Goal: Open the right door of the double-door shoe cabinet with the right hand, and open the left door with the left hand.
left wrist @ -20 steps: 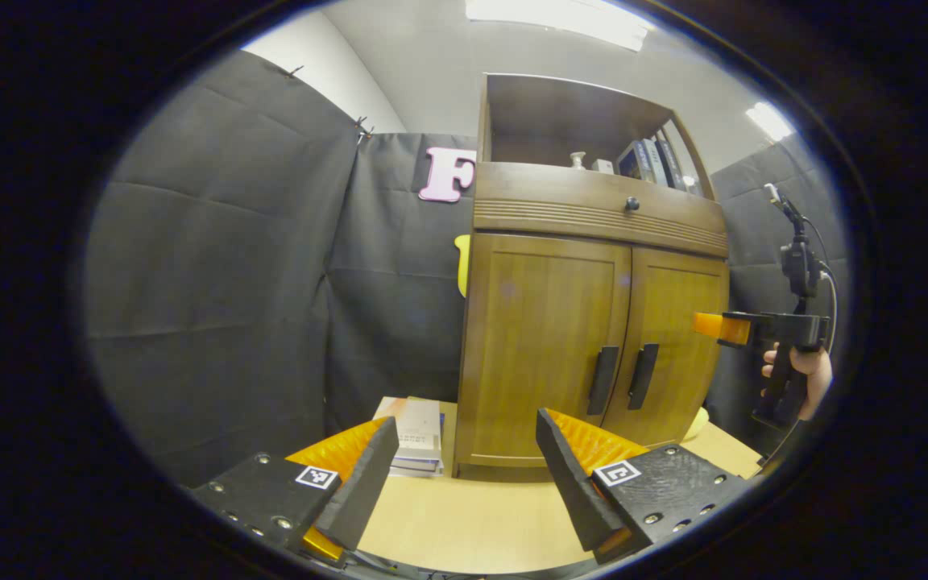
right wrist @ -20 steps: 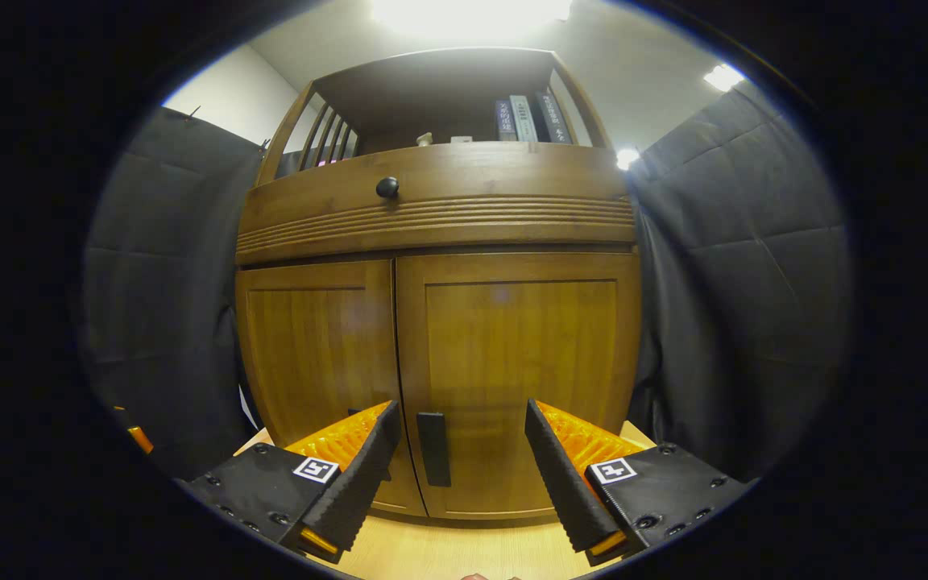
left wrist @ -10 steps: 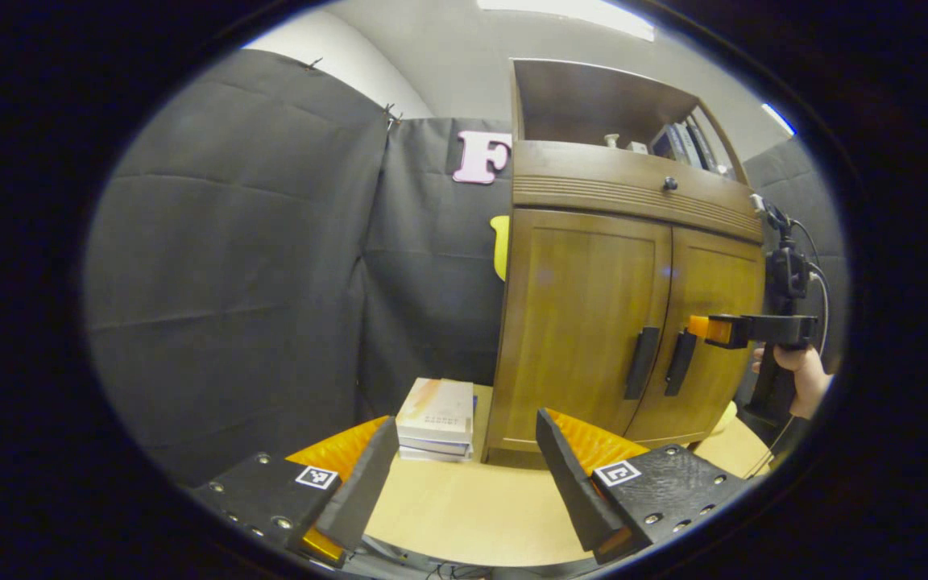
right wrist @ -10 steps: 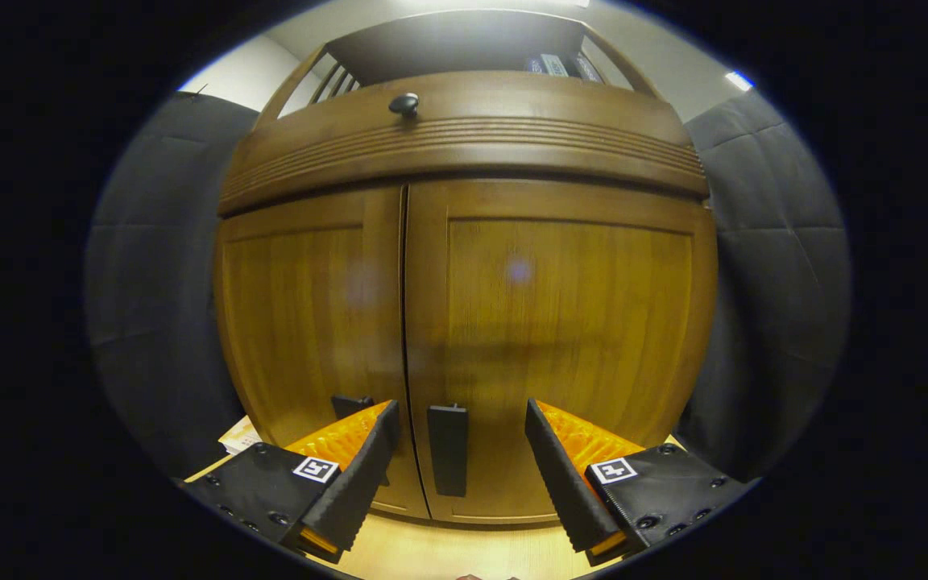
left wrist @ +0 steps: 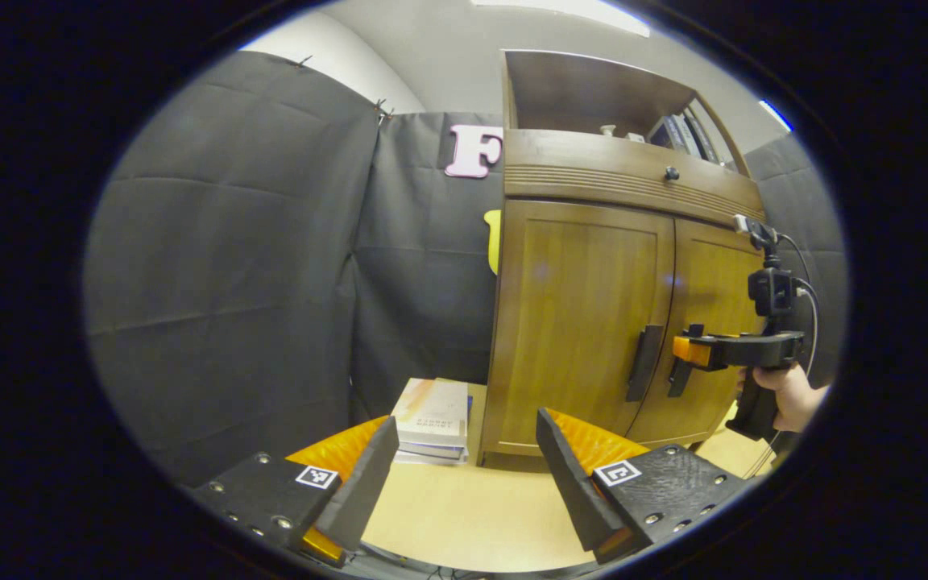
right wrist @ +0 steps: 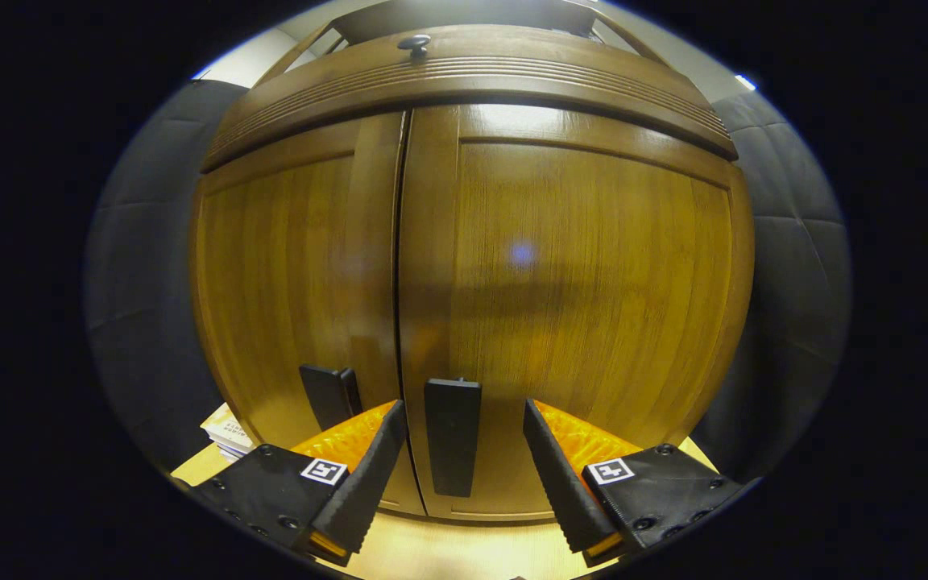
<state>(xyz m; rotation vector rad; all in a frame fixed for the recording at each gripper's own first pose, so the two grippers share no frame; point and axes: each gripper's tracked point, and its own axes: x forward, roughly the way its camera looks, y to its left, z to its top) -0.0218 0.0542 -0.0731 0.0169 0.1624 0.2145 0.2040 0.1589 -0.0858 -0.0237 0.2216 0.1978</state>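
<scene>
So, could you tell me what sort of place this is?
Most likely a staged recording booth, not a home: black cloth walls surround a wooden shoe cabinet standing on a light tabletop beside stacked books.

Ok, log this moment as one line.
phase: approach | right gripper: open, astride right door handle | left gripper: open, back from cabinet | doors: closed
</scene>
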